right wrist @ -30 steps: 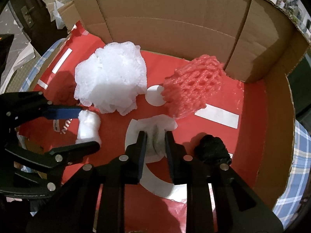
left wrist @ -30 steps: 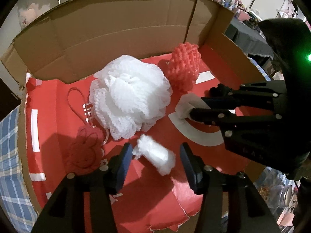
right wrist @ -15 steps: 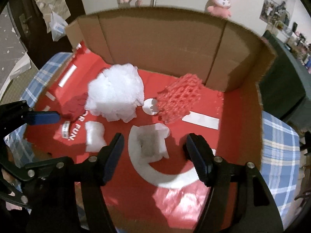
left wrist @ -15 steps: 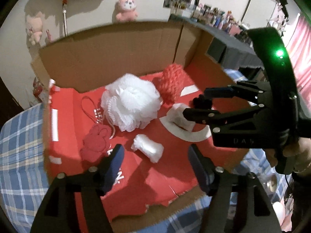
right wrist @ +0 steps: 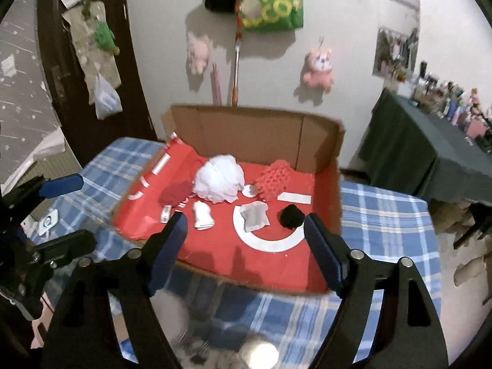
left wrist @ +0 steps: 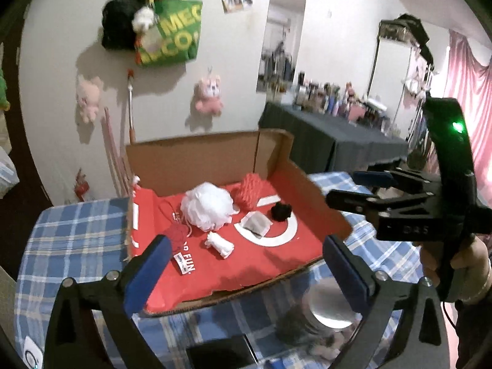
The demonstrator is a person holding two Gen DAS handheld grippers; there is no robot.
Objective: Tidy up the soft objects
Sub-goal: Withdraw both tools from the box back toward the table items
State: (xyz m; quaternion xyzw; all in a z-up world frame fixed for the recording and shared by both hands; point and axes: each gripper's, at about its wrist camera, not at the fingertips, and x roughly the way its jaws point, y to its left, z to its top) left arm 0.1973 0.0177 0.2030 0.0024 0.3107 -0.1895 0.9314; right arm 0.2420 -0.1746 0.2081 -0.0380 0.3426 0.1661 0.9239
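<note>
Box: open cardboard box [right wrist: 255,129] w/ red printed floor, on a blue plaid cloth [right wrist: 384,212] — front side low, back and right walls up.
Left gripper [left wrist: 246,264]: jaws wide apart, nothing between them, held above the box's front edge.
Right gripper [right wrist: 244,246]: jaws wide too, empty, also back from the box.
White mesh pouf [right wrist: 220,180]: biggest item, mid-box toward the back wall. Prob. very light and springy; pinch a fold of netting, not the whole ball.
Red foam net sleeve [right wrist: 273,181]: just right of the pouf. Airy, squashes easily — grip across its middle.
Dark red yarn-like bundle [right wrist: 176,192]: left of the pouf, w/ a loop of cord nearby. Soft; could snag by the cord.
Small white roll [right wrist: 202,215]: front-left, lying apart from the rest. Light, compressible; take it across the short side.
Flat grey-white pad [right wrist: 253,215]: centre, lying flat on the floor. Hardest pick, I'd guess — needs an edge lifted.
Black fuzzy lump [right wrist: 292,215]: right of the pad, near the right wall. Soft, easy pinch from above.
Task state: all soft items appear to sit inside the box.
</note>
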